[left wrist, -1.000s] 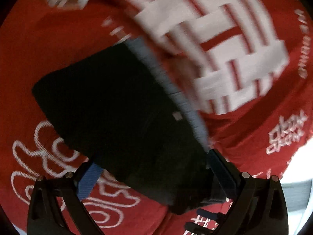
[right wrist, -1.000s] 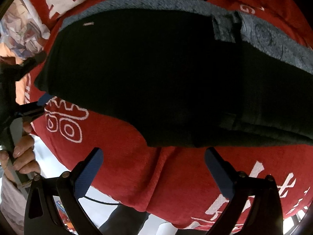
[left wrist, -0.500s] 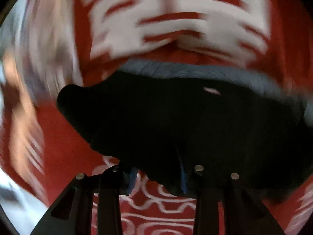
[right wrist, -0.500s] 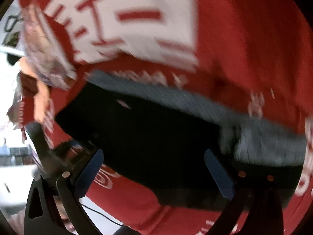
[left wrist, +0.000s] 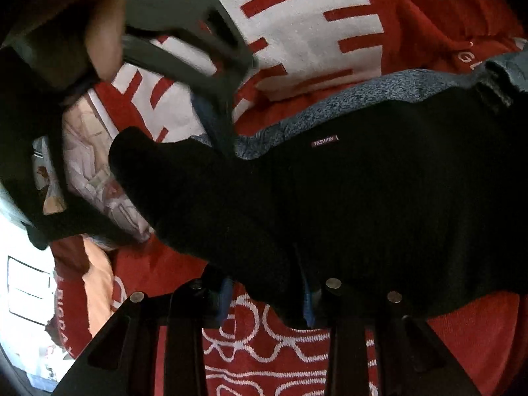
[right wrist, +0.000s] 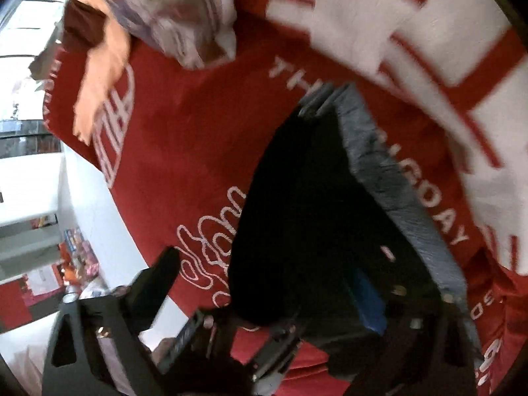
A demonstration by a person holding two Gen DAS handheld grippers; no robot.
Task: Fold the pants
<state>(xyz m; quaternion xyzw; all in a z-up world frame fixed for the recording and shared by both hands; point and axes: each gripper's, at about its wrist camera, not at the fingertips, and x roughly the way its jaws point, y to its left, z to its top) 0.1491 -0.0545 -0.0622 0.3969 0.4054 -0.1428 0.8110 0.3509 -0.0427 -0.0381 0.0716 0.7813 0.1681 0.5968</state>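
Note:
The folded black pants (left wrist: 363,204) with a grey-blue waistband (left wrist: 356,99) and a small label lie on a red blanket (left wrist: 462,336). My left gripper (left wrist: 267,297) is shut on the near edge of the pants. The right gripper shows in the left wrist view at the top left, one finger (left wrist: 211,122) reaching down onto the left end of the pants. In the right wrist view the pants (right wrist: 313,217) run up from my right gripper (right wrist: 264,297), whose jaws stand wide apart, the right blue pad (right wrist: 366,300) on the cloth.
The red blanket with white lettering and a big white block pattern (left wrist: 297,26) covers the surface. A patterned cloth (right wrist: 171,16) lies at the far left. The blanket's edge (right wrist: 109,184) drops off to a white floor on the left.
My left gripper closed on the pants' near edge. My right gripper swung round to the left end of the pants and now lies close over them.

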